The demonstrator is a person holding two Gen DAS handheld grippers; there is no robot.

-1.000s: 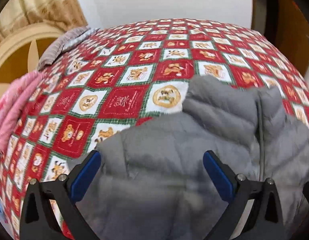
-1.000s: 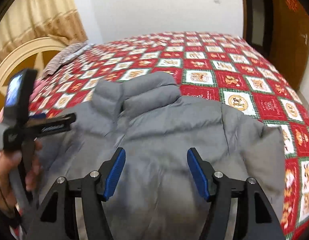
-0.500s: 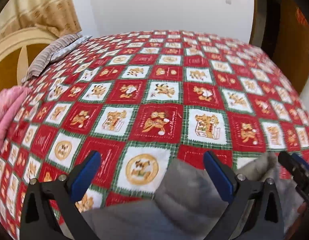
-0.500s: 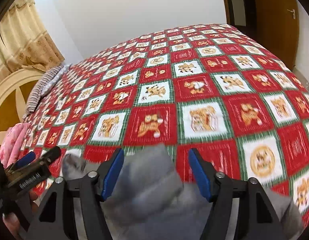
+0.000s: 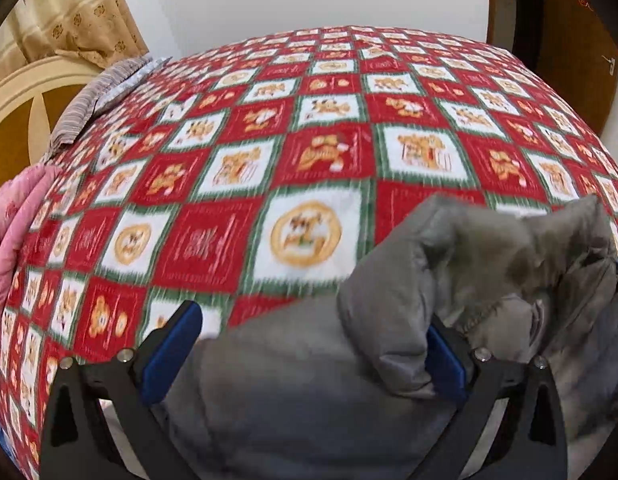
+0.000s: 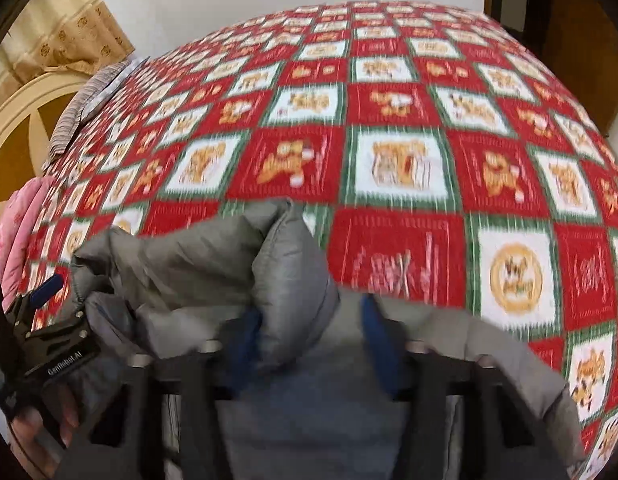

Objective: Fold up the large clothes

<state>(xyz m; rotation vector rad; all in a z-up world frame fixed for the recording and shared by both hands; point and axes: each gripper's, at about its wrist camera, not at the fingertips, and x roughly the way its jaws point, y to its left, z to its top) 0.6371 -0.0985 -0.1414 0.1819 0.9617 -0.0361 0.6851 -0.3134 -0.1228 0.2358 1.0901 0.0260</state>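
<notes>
A grey quilted puffer jacket (image 5: 309, 392) is shown lying bunched at the near edge of a bed covered by a red, white and green checked quilt printed with cartoon bears (image 5: 309, 168); its collar end is rumpled and no flat fold is yet visible, so the task is judged to be at an early stage, with spreading and every fold left to do. The left gripper (image 5: 309, 356) is seen with its blue-padded fingers (image 5: 173, 348) spread wide, jacket cloth lying between them but unpinched. The right gripper (image 6: 309, 344) is caught closing, a padded ridge of the jacket (image 6: 293, 280) standing between its fingers (image 6: 379, 340); whether the pads already press on it cannot be told through the blur. A pink blanket (image 5: 17, 232), a striped pillow (image 5: 101, 100), a cream headboard (image 5: 25, 92) and beige curtains (image 5: 81, 12) are set at the left, well apart. No obstacle is seen on the quilt ahead.
</notes>
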